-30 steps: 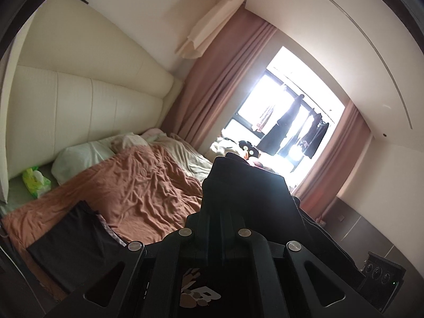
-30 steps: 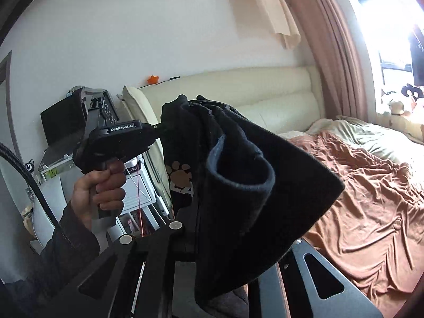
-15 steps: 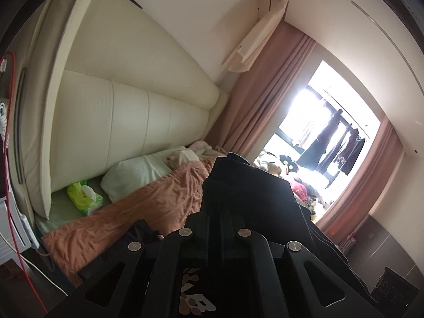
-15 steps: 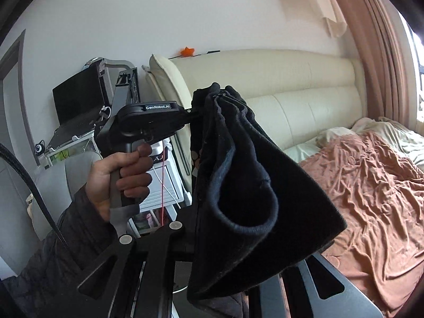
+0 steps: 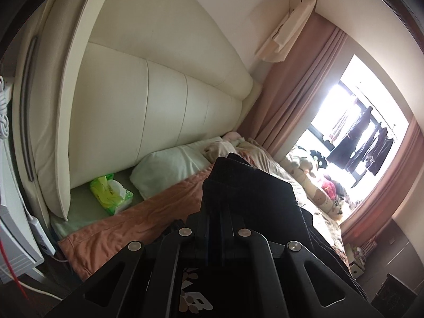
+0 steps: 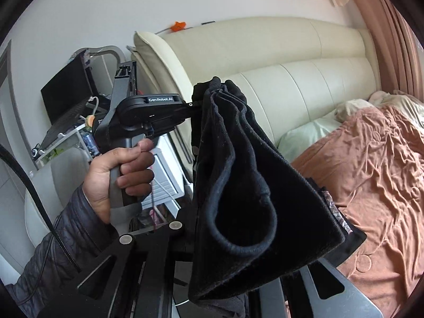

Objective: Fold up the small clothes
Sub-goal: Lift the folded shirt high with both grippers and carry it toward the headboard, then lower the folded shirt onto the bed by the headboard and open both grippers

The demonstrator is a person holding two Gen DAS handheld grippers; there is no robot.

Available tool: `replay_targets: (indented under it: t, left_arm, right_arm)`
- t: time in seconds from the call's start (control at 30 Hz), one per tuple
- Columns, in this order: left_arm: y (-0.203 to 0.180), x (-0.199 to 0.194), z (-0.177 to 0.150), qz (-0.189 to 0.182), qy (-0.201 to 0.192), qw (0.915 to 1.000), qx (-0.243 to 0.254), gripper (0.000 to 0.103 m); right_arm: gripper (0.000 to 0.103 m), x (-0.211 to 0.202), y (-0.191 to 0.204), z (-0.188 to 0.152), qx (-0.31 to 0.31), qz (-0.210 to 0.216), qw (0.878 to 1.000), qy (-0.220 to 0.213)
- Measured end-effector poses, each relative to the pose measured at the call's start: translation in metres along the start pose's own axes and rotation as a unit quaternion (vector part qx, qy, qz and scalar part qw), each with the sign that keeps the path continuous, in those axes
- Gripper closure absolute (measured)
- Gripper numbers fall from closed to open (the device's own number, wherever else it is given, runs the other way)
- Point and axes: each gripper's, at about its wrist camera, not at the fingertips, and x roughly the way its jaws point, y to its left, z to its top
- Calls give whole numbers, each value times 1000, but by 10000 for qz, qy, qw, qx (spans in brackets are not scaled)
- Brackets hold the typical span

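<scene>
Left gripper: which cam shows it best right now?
Right wrist view. It shows the left gripper side-on, with the hand on its handle and the jaws shut on the black garment. The left wrist view shows only its own frame from behind, jaws buried in the same cloth.

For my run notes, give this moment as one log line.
phase: carrying | left gripper: shut on black garment | right gripper: shut on black garment | garment: held up beside bed

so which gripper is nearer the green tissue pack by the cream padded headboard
Left, probably. The left gripper, shut on the black garment, faces the pack over the bed; the right gripper sits further back, pack unseen.
</scene>
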Motion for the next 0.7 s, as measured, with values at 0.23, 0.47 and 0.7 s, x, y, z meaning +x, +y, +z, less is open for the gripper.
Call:
replay_targets:
  t: [0.23, 0.47, 0.7]
  left_arm:
    - [8, 70, -1, 128, 297, 9995, -16, 98]
    - [12, 139, -9, 266, 635, 9976, 93, 98]
    - [18, 211, -27, 447, 1047, 9932, 251, 98]
  right_arm:
    - [95, 11, -77, 5, 303, -217, 9992, 167]
    - [95, 19, -148, 7, 626, -320, 9969, 344]
    - [95, 54, -194, 2, 972, -384, 9928, 580]
